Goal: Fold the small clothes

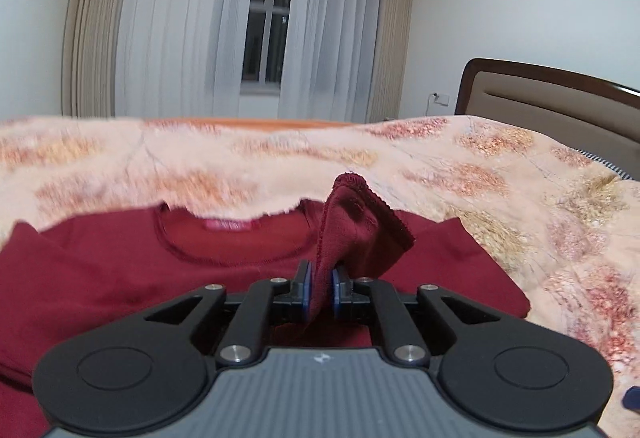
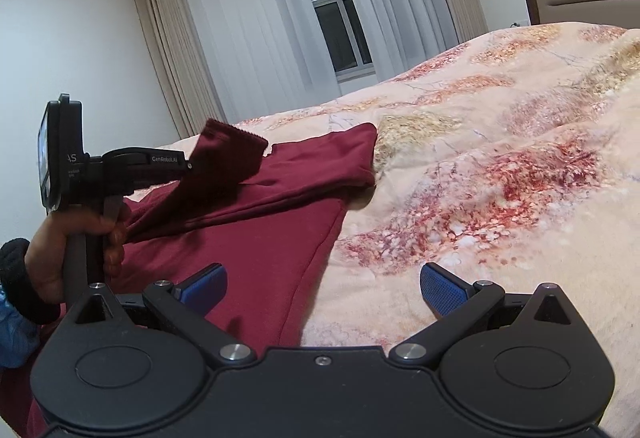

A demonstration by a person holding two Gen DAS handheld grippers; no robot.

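Observation:
A dark red shirt (image 1: pixel 120 270) lies flat on the floral bedspread (image 1: pixel 480 165), collar facing away, pink label at the neck. My left gripper (image 1: pixel 320 288) is shut on a fold of the shirt's hem (image 1: pixel 360 230), which stands up between the blue pads and is lifted over the body. In the right wrist view the shirt (image 2: pixel 280 238) spreads left of centre, and the left gripper (image 2: pixel 188 163) holds the raised flap (image 2: pixel 228 153). My right gripper (image 2: pixel 322 288) is open and empty, hovering low over the shirt's right edge and the bedspread.
The bedspread (image 2: pixel 500 157) covers the whole bed. A padded headboard (image 1: pixel 560 101) stands at the right. White curtains and a dark window (image 1: pixel 266 21) fill the far wall. A person's hand (image 2: pixel 68 246) grips the left tool's handle.

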